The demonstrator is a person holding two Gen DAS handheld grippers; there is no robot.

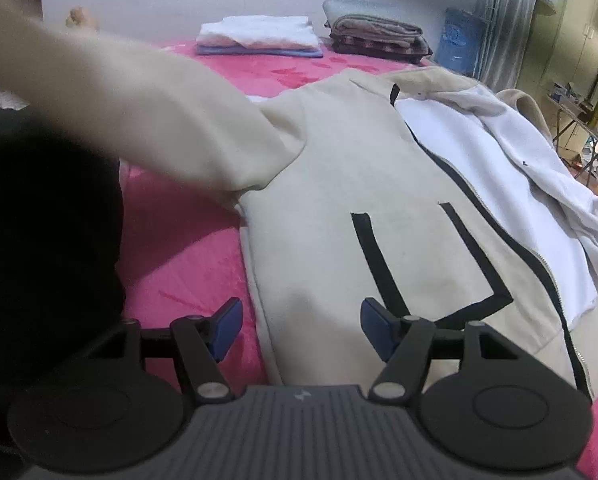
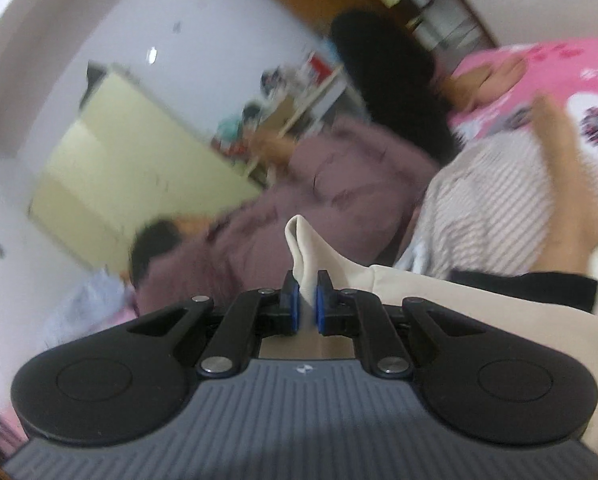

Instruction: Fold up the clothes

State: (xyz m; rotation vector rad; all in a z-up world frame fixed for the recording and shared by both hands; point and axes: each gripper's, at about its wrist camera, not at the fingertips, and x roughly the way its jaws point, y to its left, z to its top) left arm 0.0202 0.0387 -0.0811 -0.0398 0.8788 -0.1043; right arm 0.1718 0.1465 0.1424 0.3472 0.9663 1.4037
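Bed: pink plush bed cover (image 1: 187,256) fills the scene, with a white wall behind it.
Garment: cream zip-front fleece jacket with black trim (image 1: 351,184) lies flat and face up on the bed, its white lining turned out on the right. Its long axis runs from the near hem to the far collar.
Sleeve: cream jacket sleeve (image 1: 139,112) stretches from the shoulder out to the far left, lifted off the bed and blurred.
Far stacks: folded white and blue clothes (image 1: 259,36) and a folded brown blanket (image 1: 379,36) sit well apart from the jacket at the far edge.
Right tongs (image 2: 307,300): narrow, pinching the cream cuff end of the sleeve.
Left tongs (image 1: 301,328): wide and empty, hanging over the near hem.
Deciding relation: the jacket body lies to the right of the raised sleeve, so the fold likely goes rightward across the chest, carried by the right hand; the left is nearer the hem to steady it.
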